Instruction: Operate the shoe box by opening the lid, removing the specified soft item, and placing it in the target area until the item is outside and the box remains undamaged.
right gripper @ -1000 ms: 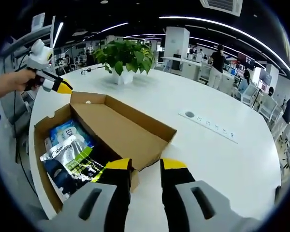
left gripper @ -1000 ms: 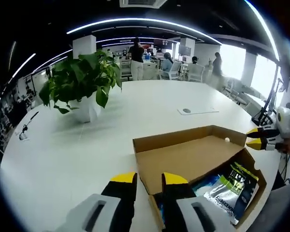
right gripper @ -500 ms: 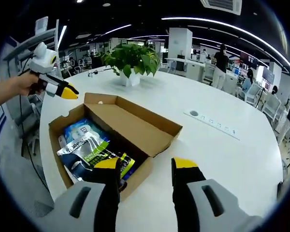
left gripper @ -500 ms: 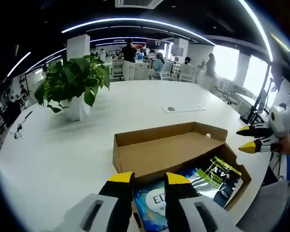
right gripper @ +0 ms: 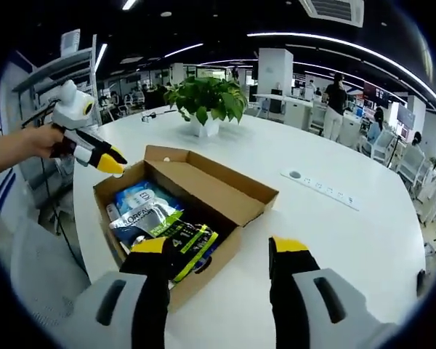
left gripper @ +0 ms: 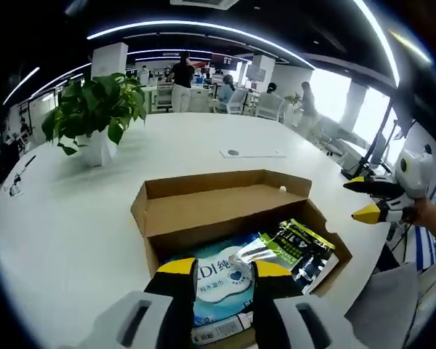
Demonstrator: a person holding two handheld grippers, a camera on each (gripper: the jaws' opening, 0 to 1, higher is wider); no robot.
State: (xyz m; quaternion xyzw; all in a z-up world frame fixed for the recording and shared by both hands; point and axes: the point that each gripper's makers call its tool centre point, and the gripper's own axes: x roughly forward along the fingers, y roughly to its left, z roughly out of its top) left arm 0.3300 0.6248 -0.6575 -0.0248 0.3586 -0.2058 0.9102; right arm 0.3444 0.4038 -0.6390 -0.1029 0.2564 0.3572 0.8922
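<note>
White tabletop [left gripper: 73, 218] carries everything we see, in an open office with strip lights and a potted plant [left gripper: 91, 116] toward its far side. Near the table's edge sits the cardboard shoe box [right gripper: 203, 190], lid folded back, holding a blue-and-white soft pack [left gripper: 219, 270] and a silver-green pouch [right gripper: 176, 236]. Our left gripper [left gripper: 225, 270] hovers narrowly parted above the pack; our right gripper [right gripper: 225, 251] stands wide and empty.
</note>
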